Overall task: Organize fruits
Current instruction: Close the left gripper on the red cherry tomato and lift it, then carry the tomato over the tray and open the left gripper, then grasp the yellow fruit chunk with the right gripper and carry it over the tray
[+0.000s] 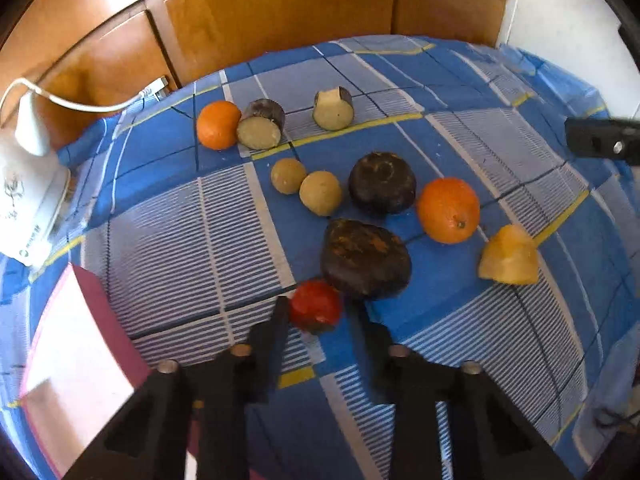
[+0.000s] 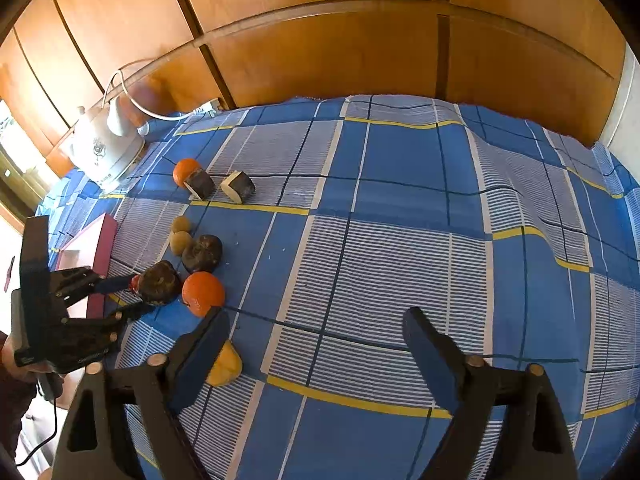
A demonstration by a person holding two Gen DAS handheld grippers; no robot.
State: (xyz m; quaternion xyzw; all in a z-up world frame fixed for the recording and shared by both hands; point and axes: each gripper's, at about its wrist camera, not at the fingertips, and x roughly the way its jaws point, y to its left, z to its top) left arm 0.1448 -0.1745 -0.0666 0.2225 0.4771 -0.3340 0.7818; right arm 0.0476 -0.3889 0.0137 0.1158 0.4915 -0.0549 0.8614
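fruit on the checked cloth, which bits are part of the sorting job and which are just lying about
Part of the job:
- red fruit between the left gripper's fingers
- two oranges
- dark round fruits
- small tan fruits
- cut dark pieces
- yellow wedge
- pink box, probably

Just lying about:
- white kettle
- its cable
- wooden cupboards

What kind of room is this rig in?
Likely a home room, perhaps a bedroom: a checked blue cloth over a soft, rumpled surface, wooden cabinet doors behind, and a white electric kettle plugged in at the edge.
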